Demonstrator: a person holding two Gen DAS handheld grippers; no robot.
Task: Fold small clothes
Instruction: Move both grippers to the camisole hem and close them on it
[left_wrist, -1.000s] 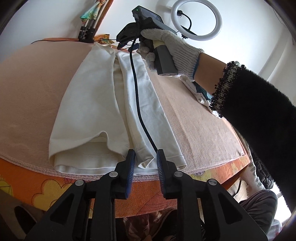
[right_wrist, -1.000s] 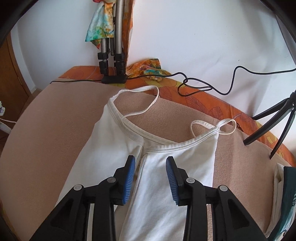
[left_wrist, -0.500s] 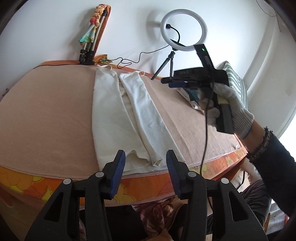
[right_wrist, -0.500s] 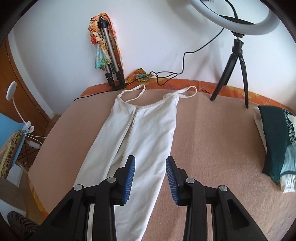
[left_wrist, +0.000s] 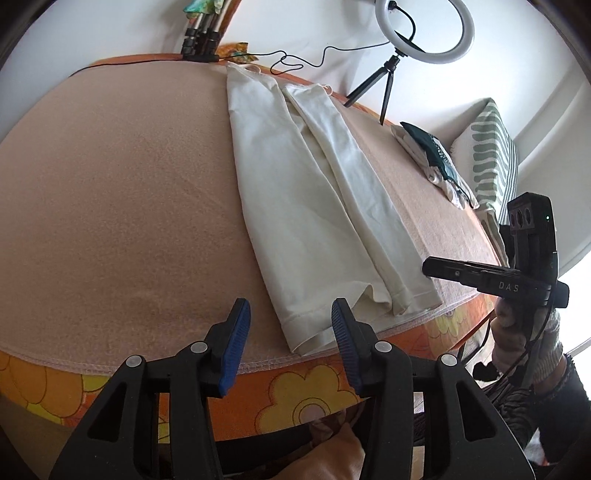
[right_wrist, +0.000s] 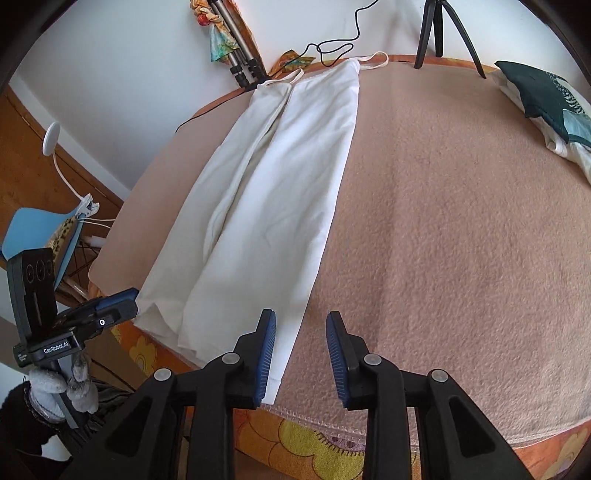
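Observation:
A white strappy top lies flat on the pink blanket, both long sides folded in lengthwise, straps at the far edge and hem at the near edge. It also shows in the right wrist view. My left gripper is open and empty, hovering at the table's near edge just left of the hem. My right gripper is open and empty above the hem's right corner. The right gripper also appears at the right in the left wrist view; the left gripper appears at the left in the right wrist view.
A ring light on a tripod and a second tripod with a cable stand at the far edge. A pile of folded clothes lies at the right. The orange floral sheet hangs over the near edge.
Both grippers drew back from the top to the table's near edge. The left gripper opened wider. The right hand moved from the strap end back to the hem.

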